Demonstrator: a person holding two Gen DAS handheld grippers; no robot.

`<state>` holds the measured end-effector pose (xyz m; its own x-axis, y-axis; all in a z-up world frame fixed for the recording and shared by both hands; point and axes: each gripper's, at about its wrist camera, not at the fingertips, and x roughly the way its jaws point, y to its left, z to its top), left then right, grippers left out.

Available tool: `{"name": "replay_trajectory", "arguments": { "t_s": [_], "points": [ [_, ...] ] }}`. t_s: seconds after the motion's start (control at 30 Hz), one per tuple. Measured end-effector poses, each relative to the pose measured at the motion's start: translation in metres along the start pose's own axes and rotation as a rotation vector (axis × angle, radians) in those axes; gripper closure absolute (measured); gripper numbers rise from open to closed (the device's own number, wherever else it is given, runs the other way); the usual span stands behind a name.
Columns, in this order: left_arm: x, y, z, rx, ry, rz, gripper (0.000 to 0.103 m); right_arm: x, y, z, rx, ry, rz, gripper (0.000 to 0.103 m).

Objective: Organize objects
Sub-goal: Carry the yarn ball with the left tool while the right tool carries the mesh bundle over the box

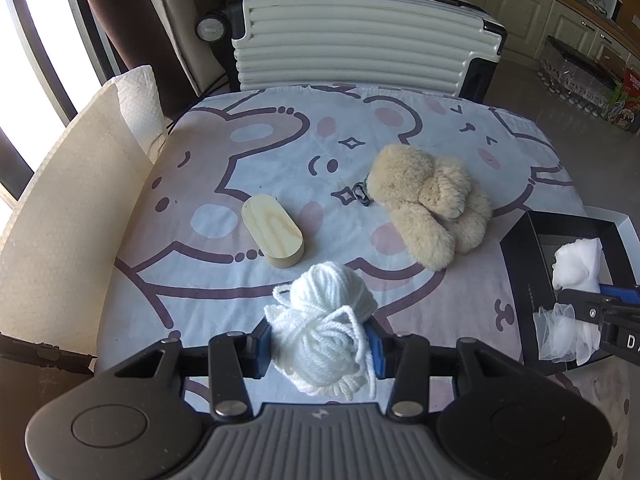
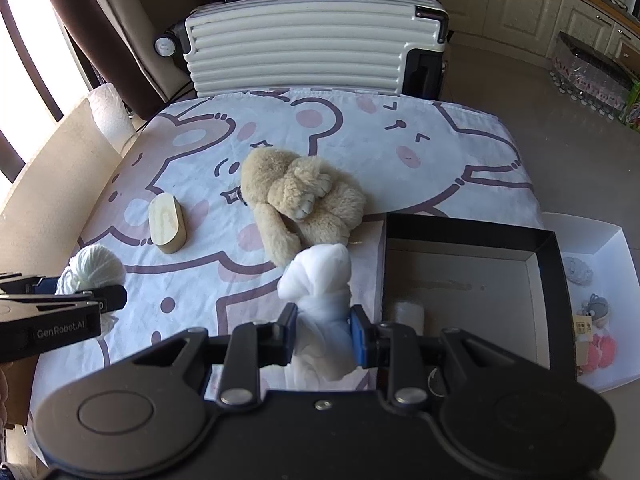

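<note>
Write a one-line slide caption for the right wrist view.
Right tool shut on white mesh bundle beside black box; plush bear and wooden block behind.

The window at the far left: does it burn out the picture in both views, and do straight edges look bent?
Left wrist view: the window is blown out to pure white, and the suitcase ribs bow from fisheye distortion. Right wrist view: the window is also washed out; the black box rim looks slanted and curved, while the plush toy stays sharp and evenly lit.
</note>
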<state>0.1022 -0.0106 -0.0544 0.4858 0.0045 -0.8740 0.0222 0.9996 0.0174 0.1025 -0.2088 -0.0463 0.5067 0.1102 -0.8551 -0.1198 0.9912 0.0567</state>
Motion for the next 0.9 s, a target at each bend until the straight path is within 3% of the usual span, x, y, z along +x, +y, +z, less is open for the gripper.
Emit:
{"name": "replay_trajectory", "arguments": {
  "t_s": [0.9],
  "points": [
    [0.008, -0.087, 0.009, 0.101, -0.013, -0.120, 0.057, -0.013, -0.086, -0.019, 0.135, -0.012, -0.104, 0.074]
  ]
}}
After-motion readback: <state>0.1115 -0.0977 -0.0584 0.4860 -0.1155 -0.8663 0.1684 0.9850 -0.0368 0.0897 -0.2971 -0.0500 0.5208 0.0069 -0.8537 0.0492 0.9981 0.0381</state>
